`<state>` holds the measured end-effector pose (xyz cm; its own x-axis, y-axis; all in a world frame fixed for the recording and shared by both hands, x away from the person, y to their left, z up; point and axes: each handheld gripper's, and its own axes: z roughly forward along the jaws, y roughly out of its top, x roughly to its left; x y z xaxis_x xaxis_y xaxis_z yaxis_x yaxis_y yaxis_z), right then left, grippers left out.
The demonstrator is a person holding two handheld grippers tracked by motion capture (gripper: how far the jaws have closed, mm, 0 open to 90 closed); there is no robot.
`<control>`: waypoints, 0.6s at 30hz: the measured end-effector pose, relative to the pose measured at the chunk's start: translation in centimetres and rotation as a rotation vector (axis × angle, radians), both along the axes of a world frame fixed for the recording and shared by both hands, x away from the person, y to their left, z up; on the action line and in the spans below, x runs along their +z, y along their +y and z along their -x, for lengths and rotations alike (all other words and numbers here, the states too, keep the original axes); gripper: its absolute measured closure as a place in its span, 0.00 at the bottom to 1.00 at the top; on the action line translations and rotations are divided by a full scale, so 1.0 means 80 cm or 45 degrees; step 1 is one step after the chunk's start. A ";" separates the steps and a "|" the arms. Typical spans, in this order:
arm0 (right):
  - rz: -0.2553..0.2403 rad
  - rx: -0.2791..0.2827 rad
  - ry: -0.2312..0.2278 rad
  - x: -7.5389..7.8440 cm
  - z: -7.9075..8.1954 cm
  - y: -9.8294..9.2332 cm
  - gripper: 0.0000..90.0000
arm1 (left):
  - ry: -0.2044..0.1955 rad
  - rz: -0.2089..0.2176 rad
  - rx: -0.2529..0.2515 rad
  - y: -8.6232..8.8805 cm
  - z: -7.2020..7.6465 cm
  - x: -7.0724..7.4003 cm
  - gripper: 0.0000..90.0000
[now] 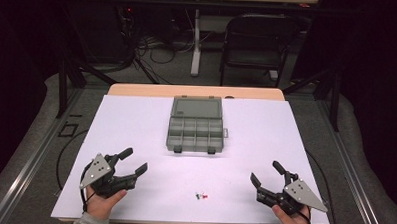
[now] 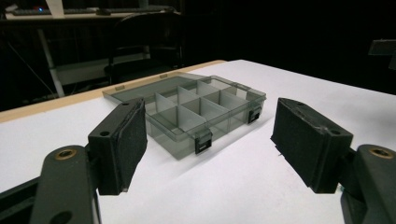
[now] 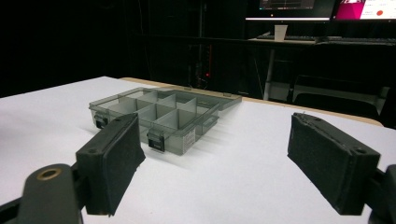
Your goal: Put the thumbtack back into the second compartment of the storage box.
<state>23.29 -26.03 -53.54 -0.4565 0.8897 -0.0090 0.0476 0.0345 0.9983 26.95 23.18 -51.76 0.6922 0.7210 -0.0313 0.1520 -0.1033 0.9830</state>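
The left tool [image 1: 132, 161] is resting at the near left of the white tabletop [image 1: 266, 129], its jaws standing wide with nothing between them. The right tool [image 1: 266, 173] is sitting at the near right, jaws likewise spread wide and empty. The grey compartment box [image 1: 195, 128] is lying open at the tabletop's middle, well apart from both. Small red and green pieces [image 1: 201, 195] are lying near the front edge between the tools.

The high view is looking down over the worktop [image 1: 136, 120]; both gripper views are facing low across it, sharing the box [image 1: 196, 126].
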 end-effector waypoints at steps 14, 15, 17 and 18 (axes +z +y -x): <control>0.014 0.032 0.021 -0.001 -0.003 0.005 0.19 | 0.094 -0.028 -0.094 -0.022 0.000 -0.003 0.29; 0.011 0.033 0.024 -0.001 -0.003 0.005 0.19 | 0.095 -0.037 -0.094 -0.025 0.000 -0.002 0.29; 0.010 0.044 0.025 -0.001 -0.004 0.006 0.19 | 0.106 -0.030 -0.104 -0.031 -0.002 0.000 0.29; 0.010 0.044 0.025 -0.001 -0.004 0.006 0.19 | 0.120 -0.030 -0.113 -0.034 -0.003 0.002 0.29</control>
